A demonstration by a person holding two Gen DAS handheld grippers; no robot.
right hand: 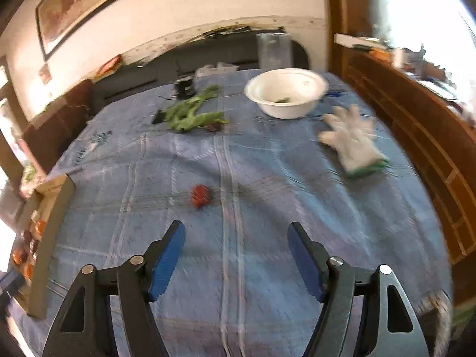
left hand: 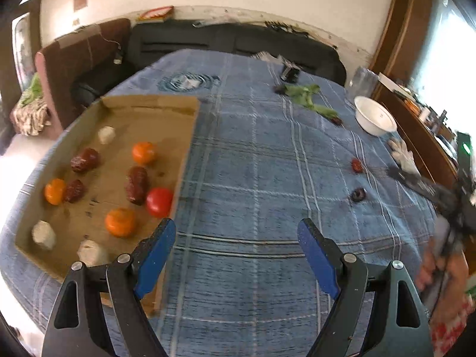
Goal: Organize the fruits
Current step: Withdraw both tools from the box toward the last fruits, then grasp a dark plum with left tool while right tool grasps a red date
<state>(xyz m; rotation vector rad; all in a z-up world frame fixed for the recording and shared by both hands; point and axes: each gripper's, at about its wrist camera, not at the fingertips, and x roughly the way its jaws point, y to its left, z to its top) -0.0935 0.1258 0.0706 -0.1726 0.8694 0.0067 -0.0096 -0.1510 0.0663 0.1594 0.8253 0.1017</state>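
The right gripper (right hand: 236, 238) was spread wide and empty; a small red fruit (right hand: 200, 195) lay just ahead, slightly left. It looked light and soft, so pinch its middle gently. The left gripper (left hand: 236, 238) was also spread.

Three round orange tangerines (left hand: 120, 222), a glossy red tomato (left hand: 159, 202), three wrinkled dark-red oblong fruits (left hand: 136, 185) and three pale whitish lumps (left hand: 44, 234) are lying scattered in the shallow brown cardboard tray (left hand: 166, 102), while a small red strawberry-like fruit (right hand: 200, 195) is sitting alone, well apart, on the blue plaid cloth (left hand: 253, 154).
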